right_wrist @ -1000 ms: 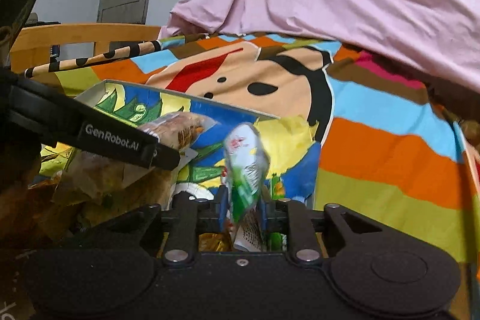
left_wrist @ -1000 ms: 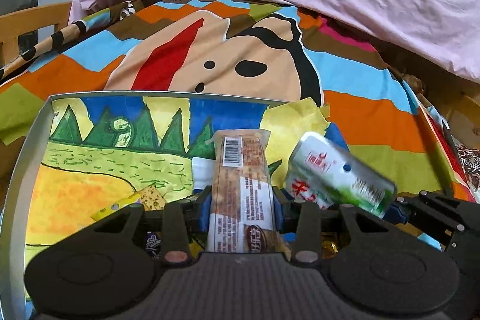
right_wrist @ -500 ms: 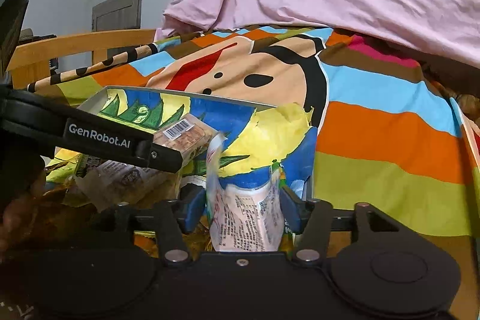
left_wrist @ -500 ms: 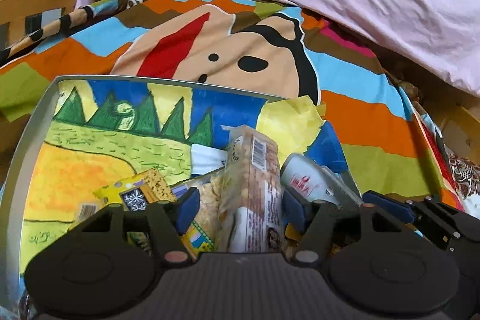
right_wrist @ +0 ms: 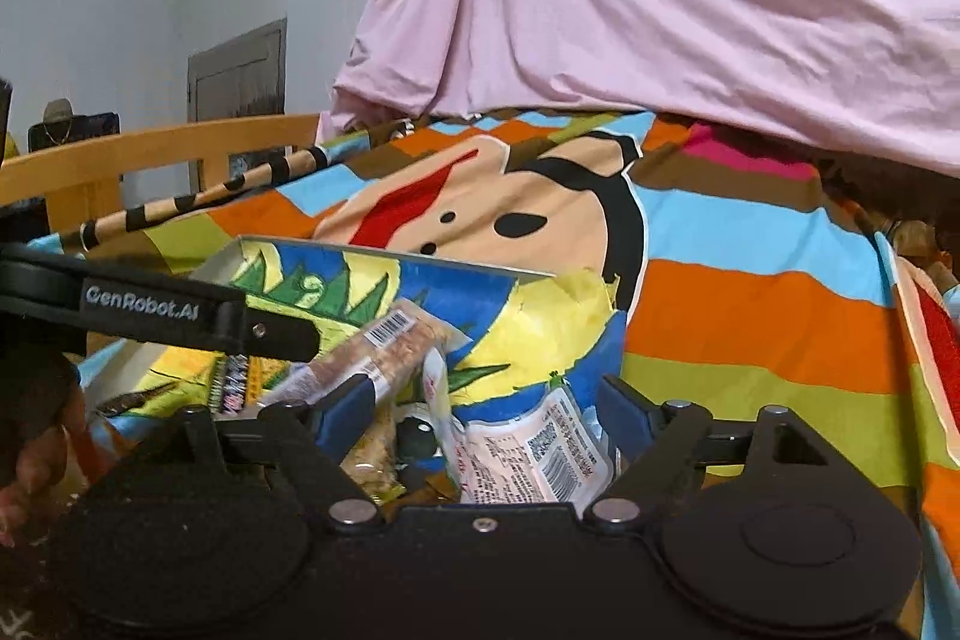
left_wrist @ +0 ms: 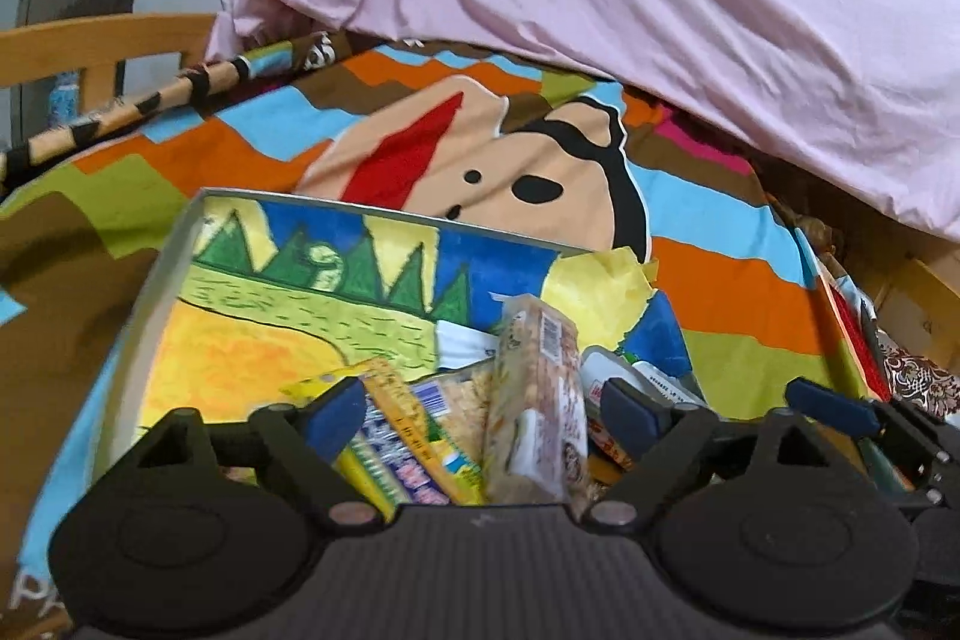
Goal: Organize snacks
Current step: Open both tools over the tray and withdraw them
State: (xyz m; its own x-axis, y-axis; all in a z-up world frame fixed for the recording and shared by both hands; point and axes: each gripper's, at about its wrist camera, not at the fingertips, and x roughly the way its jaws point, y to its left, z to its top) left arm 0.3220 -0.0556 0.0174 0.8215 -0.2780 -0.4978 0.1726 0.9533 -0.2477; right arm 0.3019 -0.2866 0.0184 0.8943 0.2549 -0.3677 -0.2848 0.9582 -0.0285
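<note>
A: What are the two grippers doing?

B: The left gripper [left_wrist: 483, 409] is hanging over the near end of the painted box [left_wrist: 180, 244], and its jaws are opening. Its blue fingers [left_wrist: 336, 415] are standing wide apart and pressing on nothing. The biscuit bar [left_wrist: 537, 400] is leaning upright between them, touching neither pad, with its barcode end pointing up.

A: And the right one?

B: The right gripper [right_wrist: 480, 412] is opening too. A white pouch [right_wrist: 534, 451] with a barcode is lying between its fingers [right_wrist: 345, 409], resting on the other packets; the pads are not gripping it.

A: Where are the snacks sitting?

B: They are all piling up in the near right corner of the box. Beside the bar a yellow packet [left_wrist: 402, 436] is lying tilted, and a clear bag of crackers is showing just behind it. In the right wrist view the same bar [right_wrist: 384, 340] is slanting up toward the box's far wall.

A: And the box itself?

B: It is lying on a bed, on a striped cartoon blanket [left_wrist: 720, 280], and a pink sheet [left_wrist: 660, 10] is draping down behind. A wooden rail [right_wrist: 150, 154] is running along the left. The left gripper's arm, lettered GenRobot.AI, is crossing the right wrist view, with part of a hand [right_wrist: 36, 454] showing at the lower left edge.
</note>
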